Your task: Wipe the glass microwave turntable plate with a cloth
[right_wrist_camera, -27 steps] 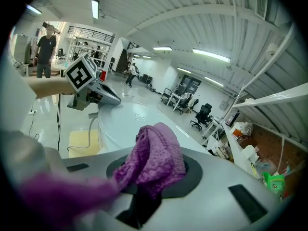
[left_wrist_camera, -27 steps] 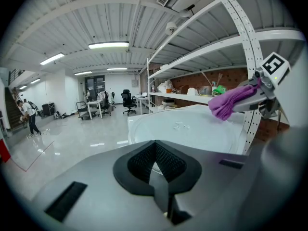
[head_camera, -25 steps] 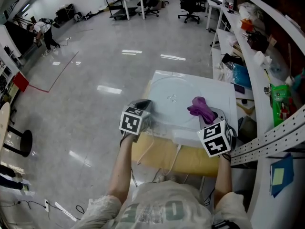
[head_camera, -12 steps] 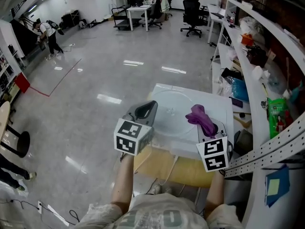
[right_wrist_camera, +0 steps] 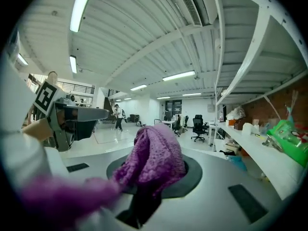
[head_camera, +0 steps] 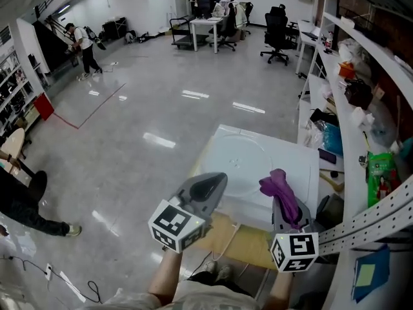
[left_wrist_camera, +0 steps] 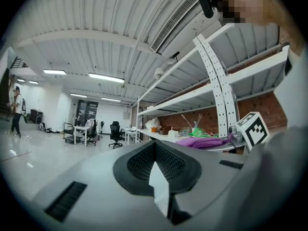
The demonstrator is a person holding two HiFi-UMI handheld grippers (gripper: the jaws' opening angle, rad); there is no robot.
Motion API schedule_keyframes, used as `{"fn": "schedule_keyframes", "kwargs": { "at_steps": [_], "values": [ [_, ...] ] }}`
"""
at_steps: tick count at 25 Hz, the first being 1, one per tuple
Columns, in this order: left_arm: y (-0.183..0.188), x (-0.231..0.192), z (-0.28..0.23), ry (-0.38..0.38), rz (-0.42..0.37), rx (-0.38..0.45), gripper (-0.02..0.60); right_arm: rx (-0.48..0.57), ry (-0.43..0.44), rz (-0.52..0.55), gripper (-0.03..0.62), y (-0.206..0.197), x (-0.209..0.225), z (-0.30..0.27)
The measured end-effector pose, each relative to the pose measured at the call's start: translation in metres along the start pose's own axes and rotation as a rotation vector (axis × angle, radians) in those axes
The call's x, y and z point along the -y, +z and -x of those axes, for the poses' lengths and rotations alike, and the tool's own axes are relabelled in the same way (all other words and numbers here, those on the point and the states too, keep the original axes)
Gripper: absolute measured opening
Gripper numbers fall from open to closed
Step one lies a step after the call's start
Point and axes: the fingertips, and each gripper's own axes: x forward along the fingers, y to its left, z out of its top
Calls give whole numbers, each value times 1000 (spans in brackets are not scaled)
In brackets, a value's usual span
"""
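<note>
The round glass turntable plate (head_camera: 240, 157) lies flat on a white appliance top (head_camera: 303, 166). Both grippers are held up in the air on the near side of it, pointing level across the room. My right gripper (head_camera: 284, 203) is shut on a purple cloth (head_camera: 279, 187), which bunches over the jaws (right_wrist_camera: 156, 153) and trails toward the camera. My left gripper (head_camera: 213, 181) is shut with nothing in it (left_wrist_camera: 156, 170). In the left gripper view the cloth (left_wrist_camera: 202, 141) and the right gripper's marker cube (left_wrist_camera: 252, 129) show off to the right.
Metal shelving (head_camera: 361, 128) packed with bags and boxes runs along the right. A tan surface (head_camera: 235, 234) lies under the appliance's near edge. A seated person (head_camera: 26, 199) is at the left, and another person (head_camera: 82, 44) walks far off near desks and chairs (head_camera: 210, 21).
Both grippers have risen off the plate and toward me, now pointing across the room. The cloth stayed in the right gripper. My view has tipped up.
</note>
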Motion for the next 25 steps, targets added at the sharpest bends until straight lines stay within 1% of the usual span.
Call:
{"fn": "schedule_keyframes", "kwargs": {
  "at_steps": [5,8,10,12,14,17,19,22,25],
  "values": [
    [-17,15,19,2,63,10,2,-39,24,-95,51,-38,-3,23],
    [-16,30,28,-34,61,29,2,-48,16,-75,51,-40,-14,39],
    [-18,37,47,-40,52,30,2,-43,11,-66,51,-39,-27,50],
    [-22,39,75,-29,57,23,2,-37,14,-63,51,-38,-48,62],
    [-28,39,110,-9,81,22,2,-31,12,-52,51,-39,-70,76],
    [-33,42,167,31,107,26,2,-21,-39,-45,51,-40,-96,108],
    [-37,46,202,46,131,28,2,-18,-54,-57,51,-41,-113,135],
    [-43,56,244,46,159,8,2,-20,-45,-95,51,-47,-140,168],
    [-43,62,273,54,167,11,2,-24,-19,-78,51,-47,-167,186]
  ]
}}
